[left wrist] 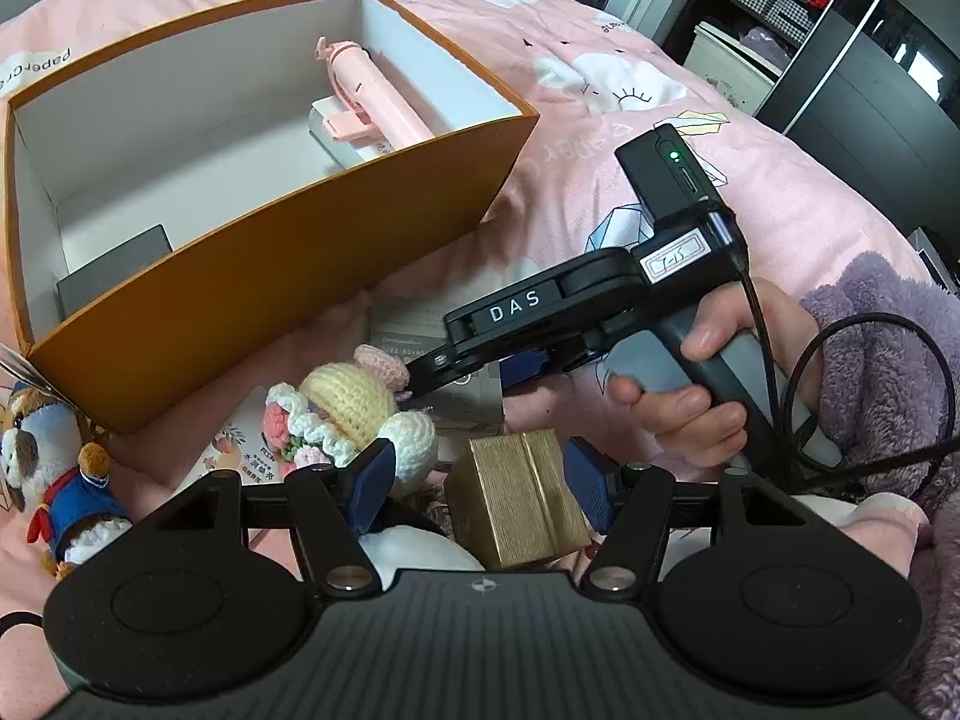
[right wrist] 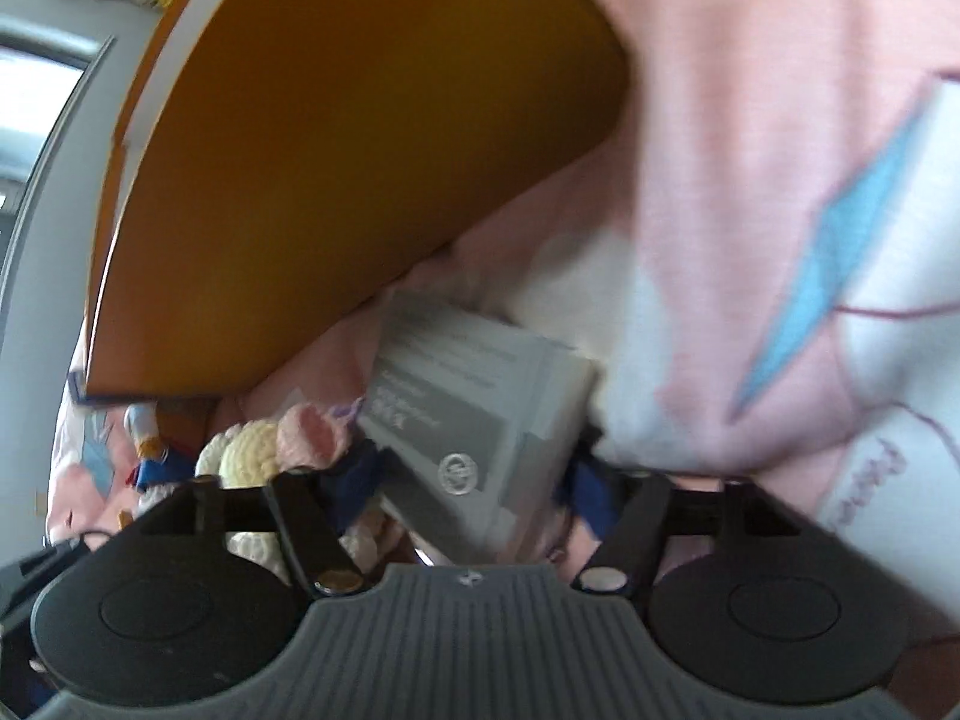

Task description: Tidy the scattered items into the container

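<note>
The orange box [left wrist: 288, 276] with a white inside lies open on the pink bed; in it are a pink stick-shaped gadget [left wrist: 372, 96], a white pack and a grey card [left wrist: 114, 270]. My left gripper [left wrist: 483, 489] is open, with a small gold box [left wrist: 516, 498] between its fingers and a gap at the left pad. A crochet doll [left wrist: 348, 408] and a sailor plush dog [left wrist: 48, 462] lie in front of the box. My right gripper [right wrist: 468, 483] is open around a grey booklet [right wrist: 474, 420], blurred, beside the doll [right wrist: 258, 450] and the box wall [right wrist: 336, 180].
A printed leaflet [left wrist: 240, 450] lies under the doll. A hand in a purple fleece sleeve [left wrist: 882, 360] holds the right gripper's handle, with a black cable looping by it. Dark wardrobe doors [left wrist: 870, 60] and shelves stand beyond the bed's far right.
</note>
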Demonstrator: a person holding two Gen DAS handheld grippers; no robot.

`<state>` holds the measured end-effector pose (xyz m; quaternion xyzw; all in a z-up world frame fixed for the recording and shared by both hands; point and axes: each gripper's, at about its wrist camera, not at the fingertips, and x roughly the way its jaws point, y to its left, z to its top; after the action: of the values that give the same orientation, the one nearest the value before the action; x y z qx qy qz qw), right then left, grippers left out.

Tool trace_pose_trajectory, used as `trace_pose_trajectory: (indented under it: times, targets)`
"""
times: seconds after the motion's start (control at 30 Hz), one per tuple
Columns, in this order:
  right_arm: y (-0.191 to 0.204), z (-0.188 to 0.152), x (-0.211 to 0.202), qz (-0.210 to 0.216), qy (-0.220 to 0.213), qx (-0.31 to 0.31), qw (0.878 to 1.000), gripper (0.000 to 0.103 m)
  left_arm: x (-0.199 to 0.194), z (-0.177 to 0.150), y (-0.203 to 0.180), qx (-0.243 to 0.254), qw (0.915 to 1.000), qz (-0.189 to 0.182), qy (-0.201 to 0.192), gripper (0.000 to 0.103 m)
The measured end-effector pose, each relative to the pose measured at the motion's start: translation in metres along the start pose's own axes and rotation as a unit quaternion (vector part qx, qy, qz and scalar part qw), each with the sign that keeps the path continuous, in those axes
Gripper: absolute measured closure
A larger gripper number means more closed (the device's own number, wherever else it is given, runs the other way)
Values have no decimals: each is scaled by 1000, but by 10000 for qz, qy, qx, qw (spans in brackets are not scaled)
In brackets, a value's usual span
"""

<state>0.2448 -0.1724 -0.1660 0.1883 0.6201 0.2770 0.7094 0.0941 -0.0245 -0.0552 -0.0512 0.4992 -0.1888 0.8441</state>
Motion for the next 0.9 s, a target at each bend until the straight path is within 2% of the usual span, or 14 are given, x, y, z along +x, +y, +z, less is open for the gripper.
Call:
trace_pose_trajectory:
  times: [0.1,0.13,0.23,0.43,0.53,0.63,0.73,0.9]
  targets:
    - [4,-1,1,-36,19,-95,9999,24,-1,1,0,-36,10000,22,-2,30]
    - [4,-1,0,-29,19,-67,10000,26,-2,1,1,-56,10000,23,-12,30]
    - [0,-2,-9,-105,-133,86,9998,44,-6,2,3,-153,9998,40,-78,30]
    - [7,-2,-36,121,-606,82,9981,51,-5,15,7,-247,9994,174,-167,31]
    - [14,-2,-47,440,-770,6,9961,59,3,26,3,-84,9993,360,-102,36]
    - [15,0,-46,636,-799,16,9948,67,15,36,-5,164,9987,479,-18,36]
    - [14,-4,-63,739,-805,62,9940,74,28,43,-16,474,9968,636,84,36]
    - [8,-6,-72,853,-776,82,9933,77,52,51,-21,627,9931,943,306,36]
